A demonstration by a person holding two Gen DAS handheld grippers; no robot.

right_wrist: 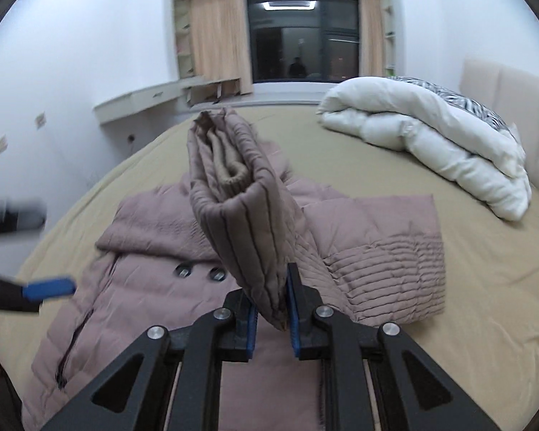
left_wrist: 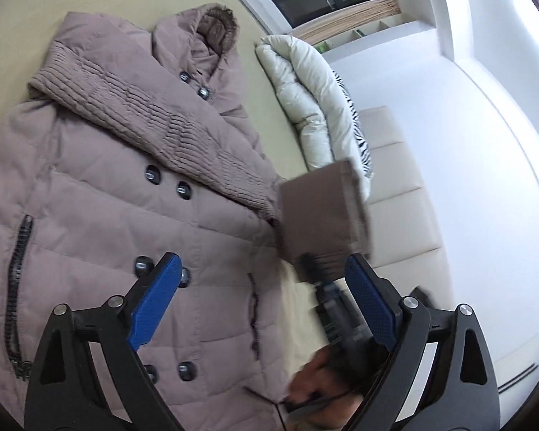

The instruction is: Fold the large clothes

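Pinching the mauve quilted coat's [left_wrist: 125, 186] sleeve cuff [right_wrist: 240, 215] near its edge, the right fingers [right_wrist: 272, 318] could lose it mid-fold, while the left fingers [left_wrist: 262, 309] hang spread, empty alongside.

Mauve quilted coat [left_wrist: 100, 186], beige bedsheet [right_wrist: 467, 323], white duvet [right_wrist: 431, 143], zebra-striped pillow [left_wrist: 355, 122].

A home bedroom is showing here: a wide bed [right_wrist: 449, 323] under a tan sheet is filling the room, with a padded headboard [right_wrist: 503, 86] standing at its end, a rolled white duvet [right_wrist: 413, 136] lying near it, and beige curtains [right_wrist: 215, 43] hanging beside a dark window [right_wrist: 302, 28].
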